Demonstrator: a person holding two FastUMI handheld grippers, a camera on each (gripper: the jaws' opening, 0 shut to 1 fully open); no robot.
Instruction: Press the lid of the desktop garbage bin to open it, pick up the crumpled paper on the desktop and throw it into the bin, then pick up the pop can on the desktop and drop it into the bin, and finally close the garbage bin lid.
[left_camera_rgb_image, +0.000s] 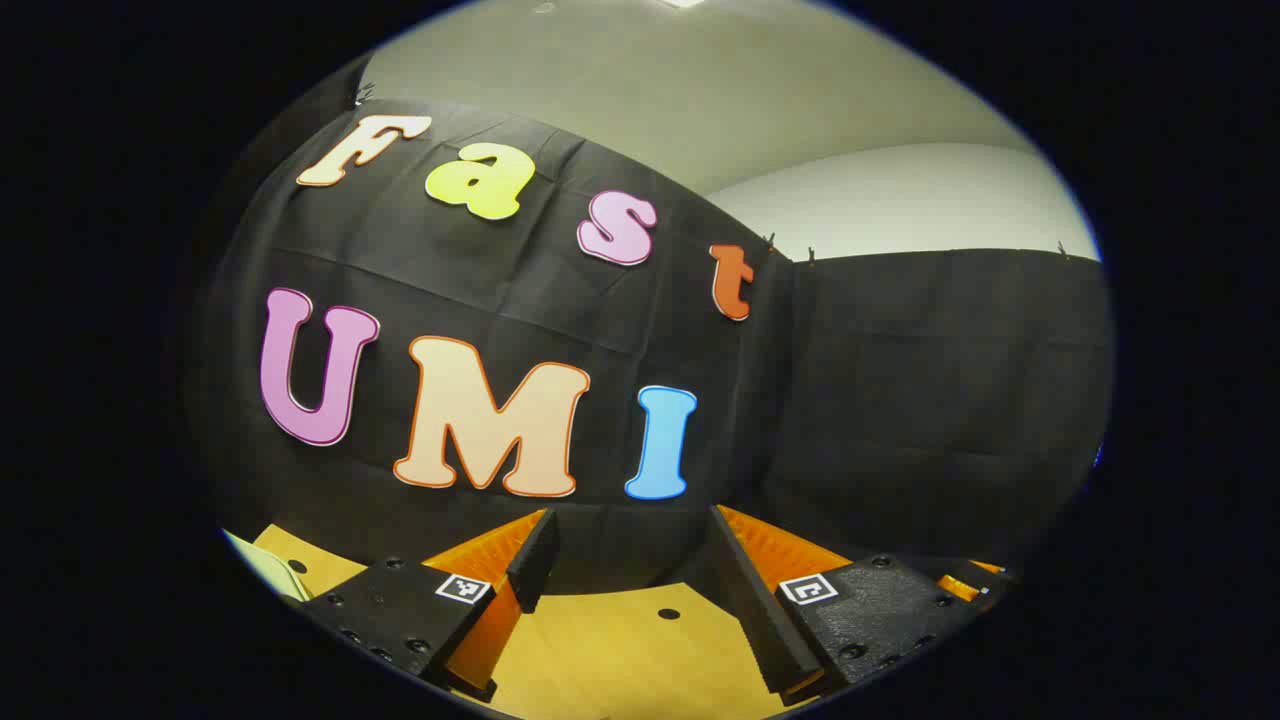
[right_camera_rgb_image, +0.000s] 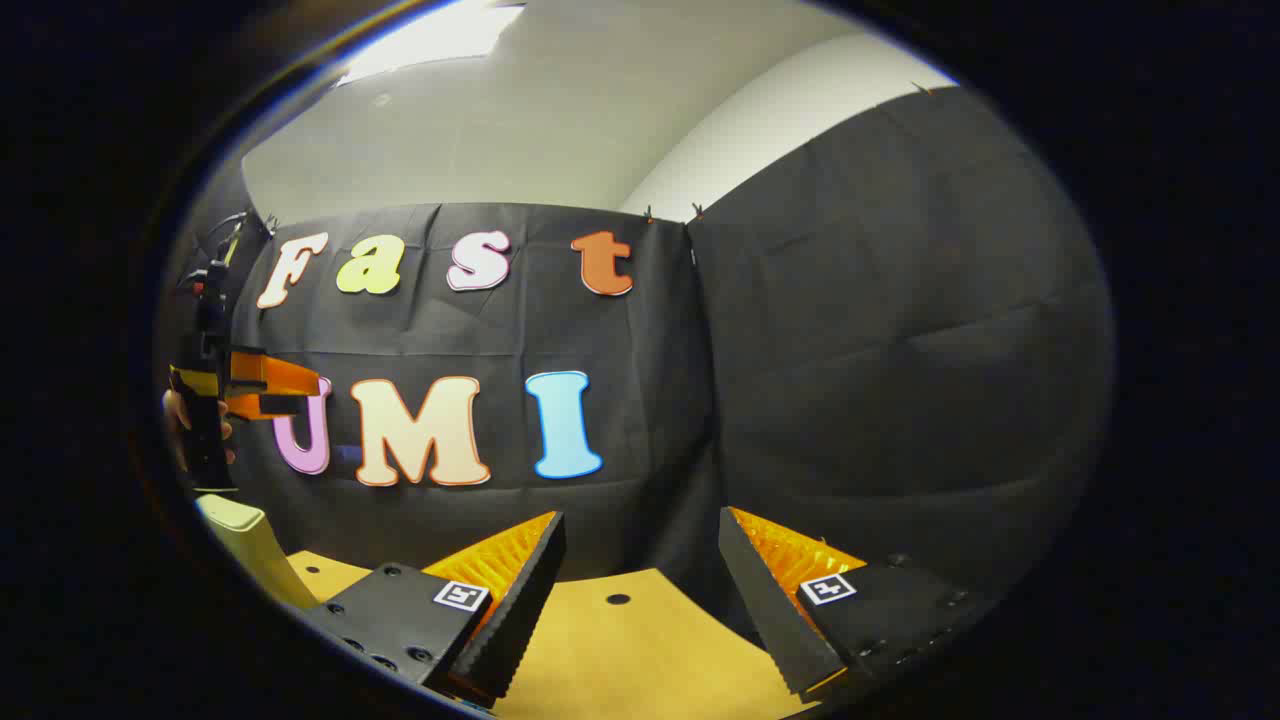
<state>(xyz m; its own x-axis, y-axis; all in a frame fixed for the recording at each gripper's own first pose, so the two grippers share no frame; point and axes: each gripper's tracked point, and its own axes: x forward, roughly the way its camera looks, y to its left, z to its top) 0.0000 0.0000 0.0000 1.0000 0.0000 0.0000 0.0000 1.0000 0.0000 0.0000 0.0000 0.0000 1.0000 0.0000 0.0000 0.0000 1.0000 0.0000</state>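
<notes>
A wooden tabletop (left_camera_rgb_image: 620, 650) fills the six o'clock zone of the left gripper view, tan, with a small dark hole (left_camera_rgb_image: 668, 613) near its far edge. Black cloth wall (left_camera_rgb_image: 940, 400) stands behind it from nine to three o'clock, pinned with clips (left_camera_rgb_image: 810, 256) along its top. Above, at twelve o'clock, a pale ceiling (left_camera_rgb_image: 680, 90) meets a white room wall (left_camera_rgb_image: 900, 195). In the right gripper view, a ceiling light (right_camera_rgb_image: 440, 35) glows at eleven o'clock.

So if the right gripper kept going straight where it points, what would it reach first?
Probably the black cloth wall. The right gripper is open, nothing lies between its fingers, and the wooden table passes underneath. Depth to the wall is unclear.
</notes>
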